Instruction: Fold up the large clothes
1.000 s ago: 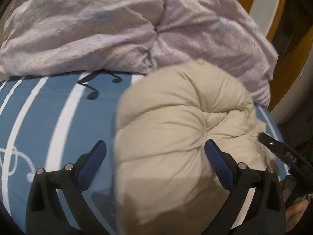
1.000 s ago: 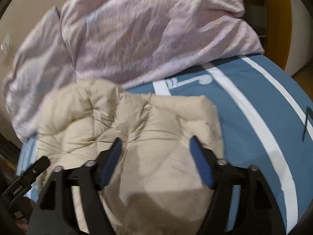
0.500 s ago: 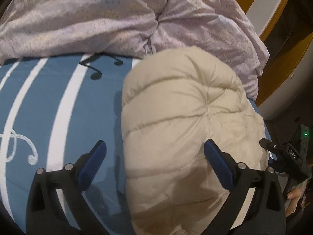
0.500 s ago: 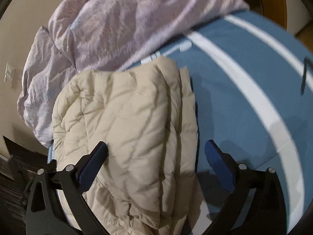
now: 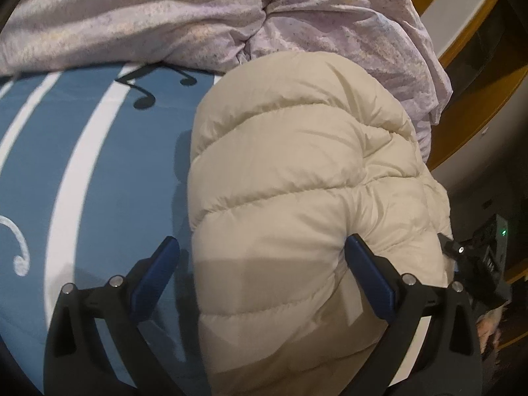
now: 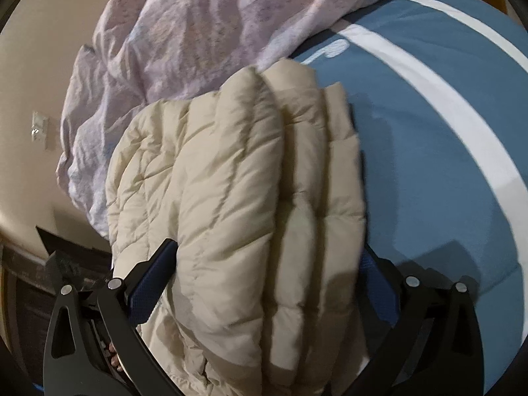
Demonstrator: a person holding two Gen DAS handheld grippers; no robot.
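A cream quilted puffer jacket (image 5: 297,181) lies folded in a thick bundle on the blue bed sheet (image 5: 99,165). My left gripper (image 5: 262,264) hangs open over its near end. One blue pad is above the sheet and the other rests beside the jacket's bulge. In the right wrist view the same jacket (image 6: 231,181) shows stacked layers along its right edge. My right gripper (image 6: 264,274) stands wide open with the jacket filling the gap between its fingers, and the pads do not squeeze it.
A crumpled lilac duvet (image 5: 165,16) is heaped behind the jacket, touching its far end. The blue sheet (image 6: 429,148) with white stripes stretches beside the jacket. A wooden bed frame (image 5: 462,115) and the other gripper (image 5: 478,257) are at the right edge. A beige wall (image 6: 33,99) is on the left.
The right gripper's jaws have spread wide and let go of the jacket, which now lies flatter in layers. Both cameras have tipped down, closer to the bundle.
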